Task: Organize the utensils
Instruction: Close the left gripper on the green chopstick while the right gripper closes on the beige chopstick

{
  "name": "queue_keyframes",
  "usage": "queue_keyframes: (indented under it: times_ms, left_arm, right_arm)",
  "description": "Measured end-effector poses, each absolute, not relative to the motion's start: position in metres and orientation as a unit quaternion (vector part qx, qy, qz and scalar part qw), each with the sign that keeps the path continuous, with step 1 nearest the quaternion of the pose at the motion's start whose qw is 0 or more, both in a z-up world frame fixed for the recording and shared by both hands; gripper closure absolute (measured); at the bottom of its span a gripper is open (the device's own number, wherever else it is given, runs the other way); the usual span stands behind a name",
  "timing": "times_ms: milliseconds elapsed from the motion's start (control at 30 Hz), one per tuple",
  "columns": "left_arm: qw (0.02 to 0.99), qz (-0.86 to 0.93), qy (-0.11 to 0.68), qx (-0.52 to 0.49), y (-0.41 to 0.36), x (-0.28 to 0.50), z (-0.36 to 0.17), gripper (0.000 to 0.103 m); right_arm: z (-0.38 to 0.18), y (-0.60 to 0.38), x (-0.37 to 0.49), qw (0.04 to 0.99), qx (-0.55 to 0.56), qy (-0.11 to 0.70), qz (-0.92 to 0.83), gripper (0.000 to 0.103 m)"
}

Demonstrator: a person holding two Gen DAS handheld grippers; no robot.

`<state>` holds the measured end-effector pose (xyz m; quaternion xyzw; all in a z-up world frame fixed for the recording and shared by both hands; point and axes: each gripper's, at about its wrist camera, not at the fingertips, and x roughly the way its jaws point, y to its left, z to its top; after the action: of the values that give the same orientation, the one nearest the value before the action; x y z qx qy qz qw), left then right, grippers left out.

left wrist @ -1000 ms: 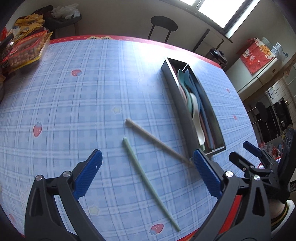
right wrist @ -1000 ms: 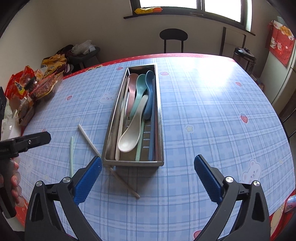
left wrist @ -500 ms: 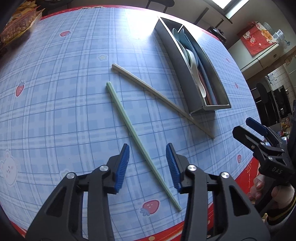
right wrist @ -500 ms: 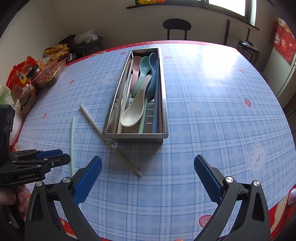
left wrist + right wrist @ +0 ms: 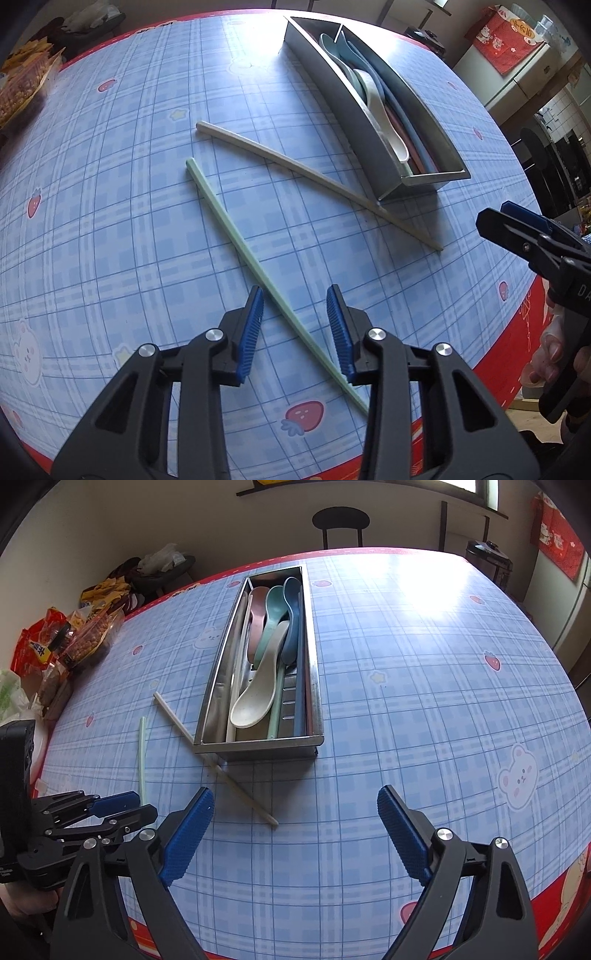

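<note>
While your left gripper (image 5: pixel 295 332) straddles the green chopstick (image 5: pixel 236 236) lying on the table (image 5: pixel 110 221), its jaws are closing, pads not yet pressing on the stick. Step in hand, as I judge it: picking up the first of two loose chopsticks. The beige chopstick (image 5: pixel 295 166) lies beside it, its thin end running past the near corner of the metal tray (image 5: pixel 258 747), which already holds spoons (image 5: pixel 258 698). Your right gripper (image 5: pixel 291 834) hovers over bare cloth, jaws wide but closing, nothing between them. Next move calls for a pinch that keeps the thin stick level, then a lift toward the tray's narrow left compartment.
</note>
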<state>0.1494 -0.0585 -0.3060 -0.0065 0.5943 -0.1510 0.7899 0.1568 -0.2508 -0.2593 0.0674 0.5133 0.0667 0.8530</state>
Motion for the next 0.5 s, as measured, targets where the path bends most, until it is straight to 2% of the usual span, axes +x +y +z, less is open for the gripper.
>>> queue_keyframes:
  times_ms: [133,233,333,500]
  left_arm:
    - [0.793,-0.146,0.591,-0.004,-0.066,0.151,-0.306,0.068]
    - [0.795,-0.138,0.591,-0.007,-0.062,0.152,-0.307,0.079]
    - [0.796,-0.135,0.590,-0.017,-0.055,0.153,-0.308,0.085]
    - [0.799,-0.130,0.586,-0.022,-0.048,0.150,-0.309,0.088]
  right_arm:
    - [-0.261,-0.248,0.157,0.850,0.068,0.517,0.076,0.019]
    - [-0.262,-0.244,0.157,0.848,0.068,0.518,0.087,0.023]
    - [-0.264,-0.238,0.158,0.844,0.066,0.523,0.100,0.031]
    - [-0.266,-0.221,0.163,0.832,0.060,0.533,0.142,0.049]
